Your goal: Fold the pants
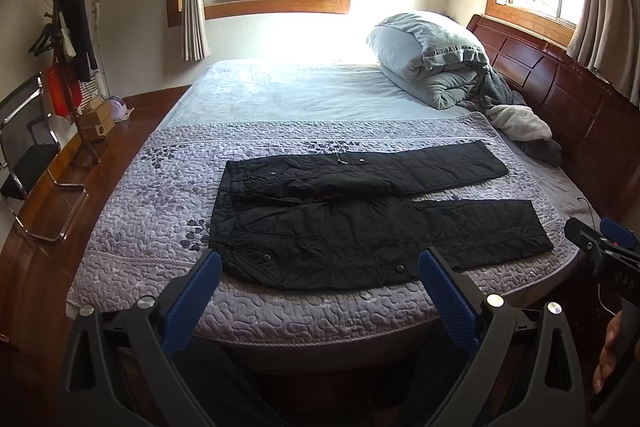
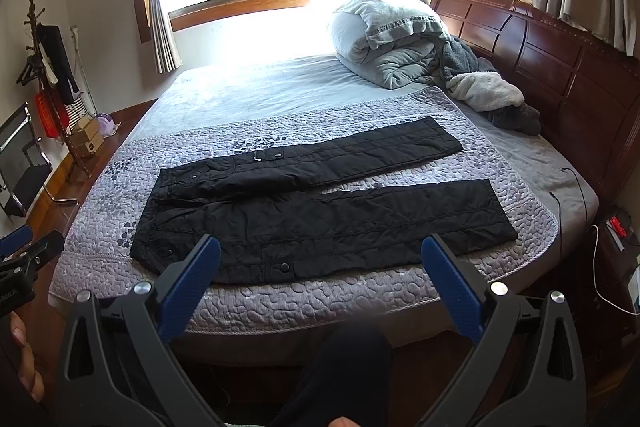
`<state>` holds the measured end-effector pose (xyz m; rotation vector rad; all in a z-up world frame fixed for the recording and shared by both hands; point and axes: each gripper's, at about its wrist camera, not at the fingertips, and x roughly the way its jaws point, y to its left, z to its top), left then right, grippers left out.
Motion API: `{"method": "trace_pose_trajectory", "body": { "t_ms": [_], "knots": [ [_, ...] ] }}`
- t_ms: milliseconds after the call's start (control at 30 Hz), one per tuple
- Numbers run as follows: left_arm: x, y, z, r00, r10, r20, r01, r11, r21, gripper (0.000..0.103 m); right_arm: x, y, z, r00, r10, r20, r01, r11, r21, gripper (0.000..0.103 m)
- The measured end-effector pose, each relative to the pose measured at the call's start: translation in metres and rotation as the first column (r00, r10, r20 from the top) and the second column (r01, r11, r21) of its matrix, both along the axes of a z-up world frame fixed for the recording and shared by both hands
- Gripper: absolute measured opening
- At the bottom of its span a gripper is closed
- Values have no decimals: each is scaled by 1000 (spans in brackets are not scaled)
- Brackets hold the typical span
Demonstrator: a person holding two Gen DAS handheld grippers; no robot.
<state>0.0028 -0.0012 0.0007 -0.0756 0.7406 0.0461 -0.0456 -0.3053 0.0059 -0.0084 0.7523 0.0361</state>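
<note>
Left gripper (image 1: 320, 259): jaws spread wide, blue pads (image 1: 188, 307) facing each other, nothing held. Positioned off the near edge of the bed, clear of the fabric, fingers framing the waist-and-thigh part of the near leg.

Right gripper (image 2: 320, 255): jaws likewise spread wide, nothing held. Also off the near bed edge, not touching the cloth; fingers frame the middle of the near leg. Visible from the left wrist view at the right margin (image 1: 600, 239), beside the left gripper.

Black pants (image 1: 360, 223): quilted, lying flat and unfolded across the lilac quilted bedspread (image 1: 160, 211), just beyond both grippers. Waistband toward the left, both legs running to the right, slightly apart at the cuffs. Far leg overlaps the near one at the hip. Snap buttons show on the pockets.

Bed (image 2: 568, 187): dark wooden headboard (image 2: 560, 67) at right.

Rolled grey duvet (image 2: 384, 39): far right corner, with a heap of fleece clothing (image 2: 488, 95) beside it.

Coat stand (image 1: 68, 67): on the floor, left of the bed.
</note>
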Motion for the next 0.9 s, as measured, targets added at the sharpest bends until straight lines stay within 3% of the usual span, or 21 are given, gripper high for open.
{"method": "trace_pose_trajectory", "body": {
  "t_ms": [900],
  "knots": [
    [-2,6,-4,1000,0,-1,0,1000,-8,99,1,-1,-6,1000,-9,-9,9,1000,-2,101]
  ]
}}
